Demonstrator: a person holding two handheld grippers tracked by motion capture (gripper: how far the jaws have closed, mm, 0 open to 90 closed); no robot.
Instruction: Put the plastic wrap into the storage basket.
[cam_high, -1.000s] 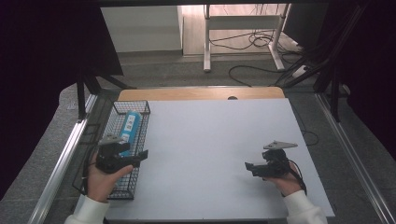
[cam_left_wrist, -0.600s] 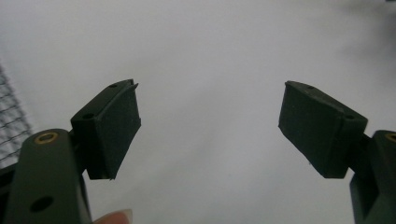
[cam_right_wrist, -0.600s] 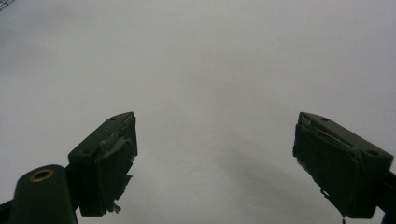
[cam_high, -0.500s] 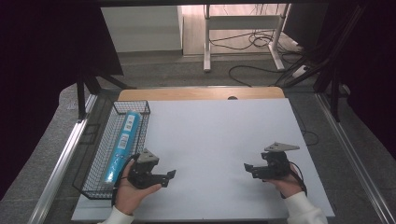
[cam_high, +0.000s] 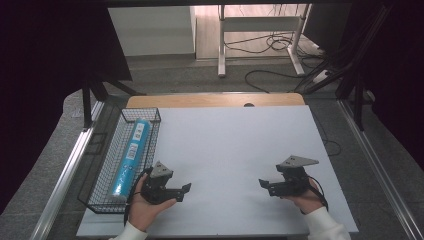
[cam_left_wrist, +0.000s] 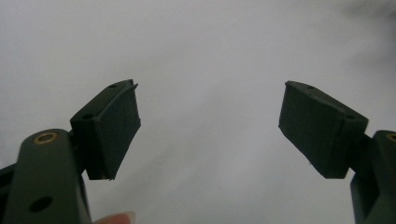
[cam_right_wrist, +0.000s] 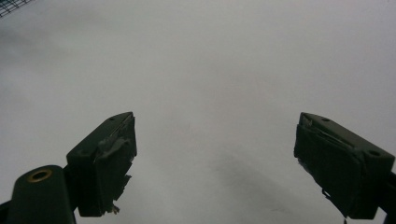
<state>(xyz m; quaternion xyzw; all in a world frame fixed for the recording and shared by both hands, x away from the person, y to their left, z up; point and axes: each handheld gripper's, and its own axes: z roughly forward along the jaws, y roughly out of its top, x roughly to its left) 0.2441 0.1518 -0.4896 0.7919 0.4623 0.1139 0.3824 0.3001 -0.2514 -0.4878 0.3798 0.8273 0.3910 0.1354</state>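
A white table (cam_high: 235, 150) seen from above, with a person's two hands at its near edge, each holding black tongs. A black wire basket (cam_high: 112, 165) sits along the left side with a blue tube (cam_high: 131, 156) lying lengthwise inside it. The left gripper (cam_high: 186, 189), which a second ago was over the basket, now rests on the table just right of it, jaws spread wide and holding nothing. The right gripper (cam_high: 262, 184) lies near the right side, also spread wide and empty, unmoved. With the tube in the basket and both hands back, the job looks finished.
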